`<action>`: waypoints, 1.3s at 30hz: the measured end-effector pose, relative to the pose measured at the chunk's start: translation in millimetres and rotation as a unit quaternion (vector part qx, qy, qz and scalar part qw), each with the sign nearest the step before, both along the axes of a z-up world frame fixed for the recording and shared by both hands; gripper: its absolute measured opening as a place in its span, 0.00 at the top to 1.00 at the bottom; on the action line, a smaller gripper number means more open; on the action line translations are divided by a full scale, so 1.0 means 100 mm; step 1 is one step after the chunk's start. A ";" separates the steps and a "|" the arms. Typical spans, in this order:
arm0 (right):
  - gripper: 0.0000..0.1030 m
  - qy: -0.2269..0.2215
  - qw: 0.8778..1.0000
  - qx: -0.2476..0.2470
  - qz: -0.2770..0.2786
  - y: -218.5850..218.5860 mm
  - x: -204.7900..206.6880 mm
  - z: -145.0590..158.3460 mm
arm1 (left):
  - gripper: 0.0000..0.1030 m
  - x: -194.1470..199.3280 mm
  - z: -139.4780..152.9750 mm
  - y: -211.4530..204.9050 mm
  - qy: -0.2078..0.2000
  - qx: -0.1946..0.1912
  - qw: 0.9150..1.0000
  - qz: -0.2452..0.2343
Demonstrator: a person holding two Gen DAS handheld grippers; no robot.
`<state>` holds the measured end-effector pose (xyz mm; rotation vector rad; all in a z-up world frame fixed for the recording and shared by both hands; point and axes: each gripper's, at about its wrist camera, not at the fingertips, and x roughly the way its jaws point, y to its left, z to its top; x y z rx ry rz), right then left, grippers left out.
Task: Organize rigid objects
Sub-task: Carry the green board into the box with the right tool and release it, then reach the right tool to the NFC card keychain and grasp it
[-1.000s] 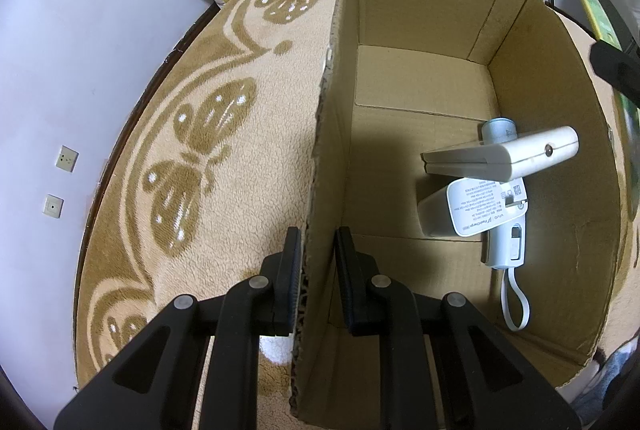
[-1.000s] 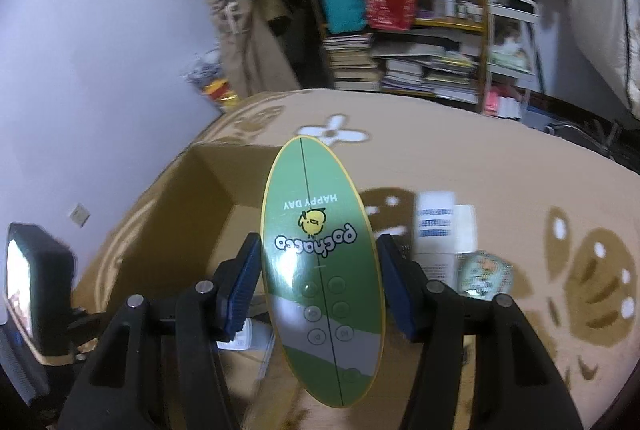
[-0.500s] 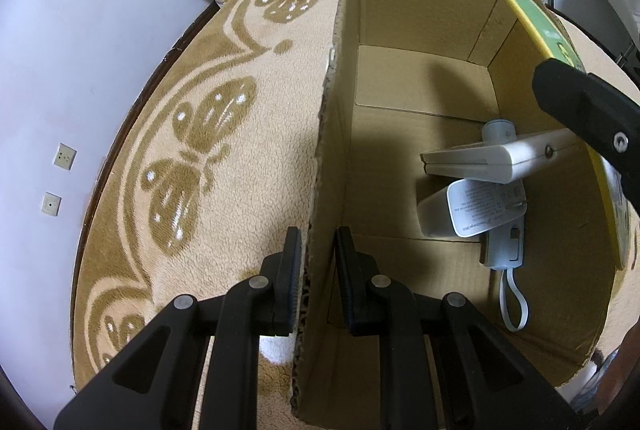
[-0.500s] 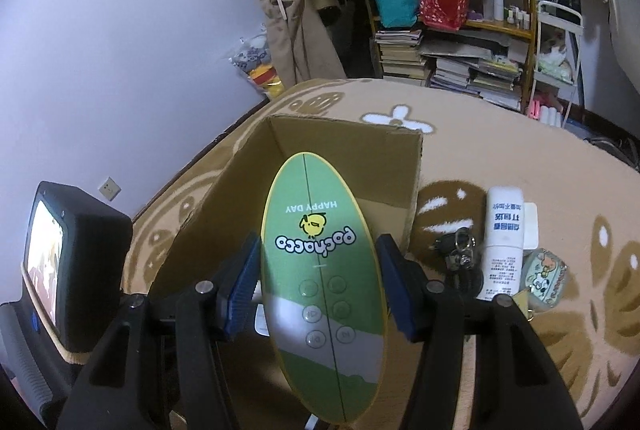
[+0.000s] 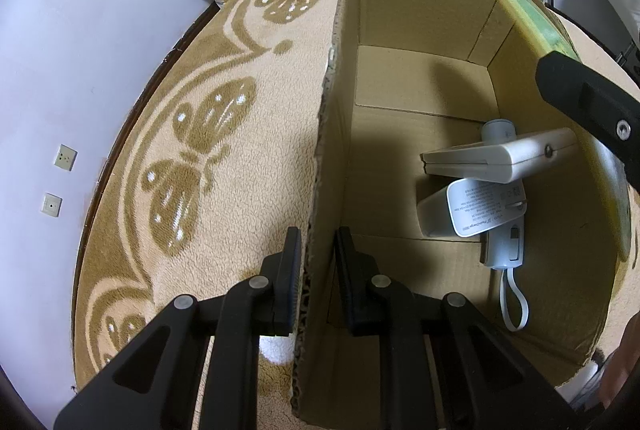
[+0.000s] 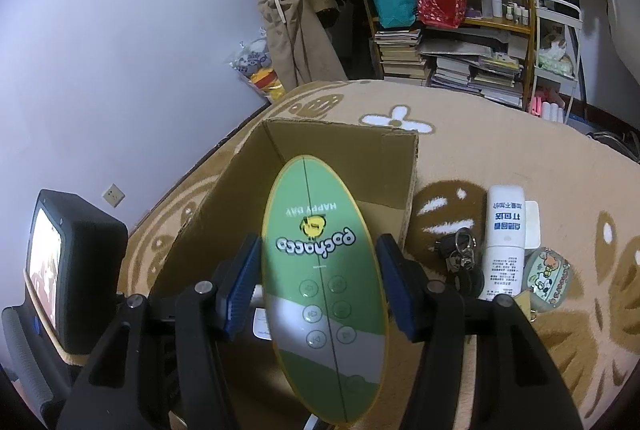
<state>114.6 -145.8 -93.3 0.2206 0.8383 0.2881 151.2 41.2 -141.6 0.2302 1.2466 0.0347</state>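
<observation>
Step in hand, by judgement: loading phase. Right gripper [image 6: 318, 286] carries green oval board [image 6: 322, 270] over cardboard box [image 5: 420, 97], jaws clenched on board's two long edges at approx. mid-length. Left gripper [image 5: 316, 262] straddles box's near side wall, one finger outside, one inside; jaws closed down on wall, pinning box in place on carpet [image 5: 224, 149].

Board position: above open box, near right-hand wall; in left wrist view only its thin edge [image 5: 532, 17] shows, running along that wall. Not yet released.

Next move calls for: lower board into box, flat face kept parallel to wall so it slots beside contents w/o striking them; then release. Left grip should hold wall steady meanwhile.

Board appearance: flat, thin, rigid; elongated oval w/ yellow rim, centre seam line, printed "HAPPY DAY" + cartoon logo, grey band w/ round button outlines. Looks like a toy skateboard deck or remote-type panel; cannot tell which.

Box contents: white hair dryer [image 5: 496, 157] lying over white power adapter [image 5: 476, 209], cord loop trailing.

Outside box, on carpet: white bottle [image 6: 504, 242], key bunch [image 6: 460, 254], small round pouch [image 6: 548, 278]; prob. next items.
</observation>
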 end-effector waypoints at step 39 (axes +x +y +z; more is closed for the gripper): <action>0.18 0.083 0.978 -0.030 -0.187 -1.35 -0.14 -0.49 | 0.83 0.00 -0.02 -0.02 -0.001 0.004 1.000 -0.001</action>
